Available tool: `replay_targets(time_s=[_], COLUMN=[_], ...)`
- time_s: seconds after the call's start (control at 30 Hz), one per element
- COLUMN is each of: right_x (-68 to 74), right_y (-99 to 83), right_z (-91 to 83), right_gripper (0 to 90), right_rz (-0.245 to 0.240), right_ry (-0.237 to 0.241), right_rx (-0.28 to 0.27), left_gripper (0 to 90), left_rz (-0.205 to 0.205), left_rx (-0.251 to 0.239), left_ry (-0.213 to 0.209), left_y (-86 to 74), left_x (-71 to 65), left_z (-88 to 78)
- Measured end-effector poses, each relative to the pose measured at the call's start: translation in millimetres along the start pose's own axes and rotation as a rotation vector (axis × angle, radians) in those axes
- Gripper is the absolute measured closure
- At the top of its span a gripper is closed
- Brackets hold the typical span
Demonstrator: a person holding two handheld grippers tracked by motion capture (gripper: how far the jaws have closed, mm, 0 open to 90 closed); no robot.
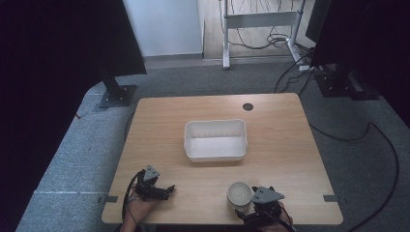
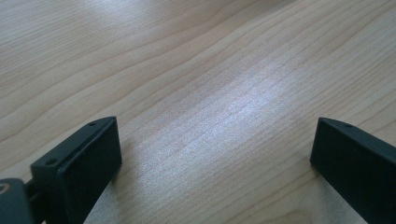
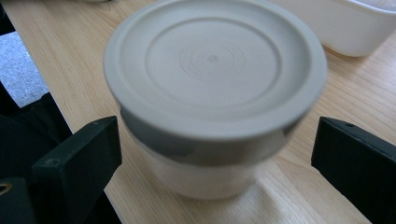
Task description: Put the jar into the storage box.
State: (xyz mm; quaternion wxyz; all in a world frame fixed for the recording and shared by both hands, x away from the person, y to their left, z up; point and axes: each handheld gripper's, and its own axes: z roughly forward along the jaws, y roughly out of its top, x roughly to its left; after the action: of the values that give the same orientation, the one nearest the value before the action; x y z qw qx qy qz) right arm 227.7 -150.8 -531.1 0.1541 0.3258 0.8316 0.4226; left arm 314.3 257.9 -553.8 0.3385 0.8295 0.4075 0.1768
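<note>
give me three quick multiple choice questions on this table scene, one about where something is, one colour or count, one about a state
1. Where does the lidded round container stand?
A. inside the tub
B. near the front edge of the table, by the right gripper
C. at the back edge, beside the round hole

2. What colour is the rectangular tub?
A. white
B. blue
C. black

3. How are the left gripper's fingers set?
A. shut on the container
B. shut on nothing
C. open over bare wood

Answers:
1 B: the high view shows it near the front edge, next to the right gripper, whose open fingers sit on either side of it.
2 A: the tub in the middle of the table is white.
3 C: the left gripper view shows a wide gap between the fingers with nothing but wood grain in it.
</note>
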Motion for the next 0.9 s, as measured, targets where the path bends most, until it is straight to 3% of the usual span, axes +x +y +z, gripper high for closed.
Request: replay_targets(time_s=[0.4,0.53,0.9], right_x=[0.5,0.5,2.6], right_y=[10.1,12.5,15.2], right_z=[14.8,18.7,20.5], right_gripper=[5.6,8.5,9.5], right_rz=[-0.013,-0.03,-0.013], right_ry=[0.028,0.02,-0.012], right_rx=[0.003,0.014,0.017], left_gripper=[1.6,1.6,1.6], left_rz=[0.001,0.001,-0.001], left_rx=[0.001,0.001,0.0], left_ry=[0.0,0.0,0.0], left_y=[0.0,0.0,0.0], left_x=[0.0,0.0,0.0], left_z=[-0.1,-0.1,0.0])
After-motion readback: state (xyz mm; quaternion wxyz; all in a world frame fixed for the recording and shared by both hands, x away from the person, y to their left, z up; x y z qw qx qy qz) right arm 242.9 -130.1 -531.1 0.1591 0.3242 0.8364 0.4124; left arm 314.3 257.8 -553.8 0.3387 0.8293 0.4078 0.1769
